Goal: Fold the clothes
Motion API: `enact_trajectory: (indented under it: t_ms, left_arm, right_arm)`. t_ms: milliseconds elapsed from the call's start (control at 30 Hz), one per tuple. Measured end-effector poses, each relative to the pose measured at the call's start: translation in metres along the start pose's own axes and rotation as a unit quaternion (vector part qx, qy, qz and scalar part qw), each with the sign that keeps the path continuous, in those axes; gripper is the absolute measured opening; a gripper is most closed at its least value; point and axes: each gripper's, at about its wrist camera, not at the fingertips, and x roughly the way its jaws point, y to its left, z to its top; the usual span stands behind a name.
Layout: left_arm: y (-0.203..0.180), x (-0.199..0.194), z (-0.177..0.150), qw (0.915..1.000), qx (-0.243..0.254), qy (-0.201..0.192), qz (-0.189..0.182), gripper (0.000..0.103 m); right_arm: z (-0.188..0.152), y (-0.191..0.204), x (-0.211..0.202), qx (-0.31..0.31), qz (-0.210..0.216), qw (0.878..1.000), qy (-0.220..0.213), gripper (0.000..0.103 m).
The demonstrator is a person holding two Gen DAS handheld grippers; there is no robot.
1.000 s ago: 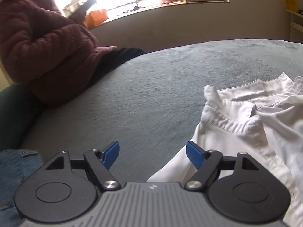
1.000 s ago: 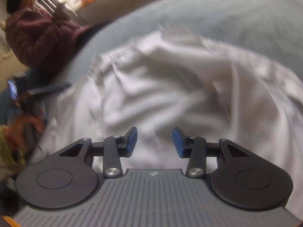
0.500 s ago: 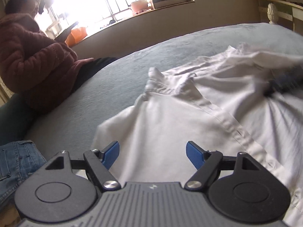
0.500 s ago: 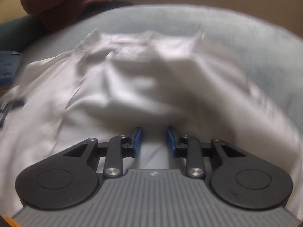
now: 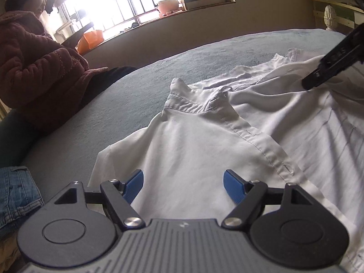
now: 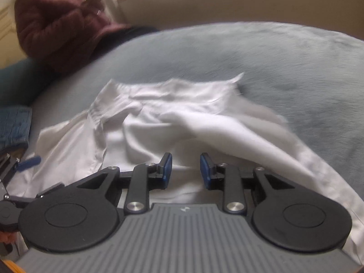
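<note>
Left wrist: crumpled white cotton shirt on plush grey blanket.

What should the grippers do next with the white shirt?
Probably lower the left gripper onto the white shirt and close it on the cloth: its jaws stand wide open just above the shoulder, holding nothing, and the shirt lies crumpled on the grey blanket.

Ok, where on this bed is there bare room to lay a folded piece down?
The grey bedspread lies bare between the white shirt and the seated person in the maroon jacket, and again beyond the collar toward the windowsill wall. In the right wrist view it is also bare to the shirt's right. The denim pile crowds the near left edge.
</note>
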Motion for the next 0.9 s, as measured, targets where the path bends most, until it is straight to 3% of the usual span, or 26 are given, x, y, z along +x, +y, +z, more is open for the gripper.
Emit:
enact_trajectory:
  t_ms: [233,367,500,633,700,800,900]
  left_arm:
    - [0.008,0.013,0.001,0.9995,-0.027,0.012,-0.012,0.079]
    - [0.012,0.014,0.001,0.999,-0.037,0.017,-0.016,0.079]
    - [0.014,0.011,0.004,0.999,-0.039,0.018,-0.015,0.079]
    - [0.019,-0.003,0.011,0.9991,-0.041,0.005,-0.013,0.079]
    - [0.023,-0.014,0.011,0.999,-0.043,-0.003,-0.014,0.079]
    - [0.028,-0.035,0.006,0.9986,-0.048,-0.008,-0.022,0.079]
    - [0.029,-0.058,-0.005,0.9979,-0.053,-0.005,-0.036,0.079]
  right_arm:
    - [0.046,-0.022,0.066,0.068,-0.051,0.996,0.001,0.021]
    - [0.06,-0.021,0.08,0.081,-0.073,0.994,0.002,0.021]
    - [0.062,-0.022,0.073,0.096,-0.069,0.993,0.003,0.024]
    - [0.06,-0.028,0.035,0.123,-0.047,0.991,-0.015,0.04]
    - [0.052,-0.029,0.001,0.117,-0.039,0.992,-0.033,0.044]
    - [0.025,-0.028,-0.057,0.107,-0.024,0.993,-0.051,0.044]
    - [-0.024,-0.027,-0.112,0.112,0.002,0.993,-0.044,0.044]
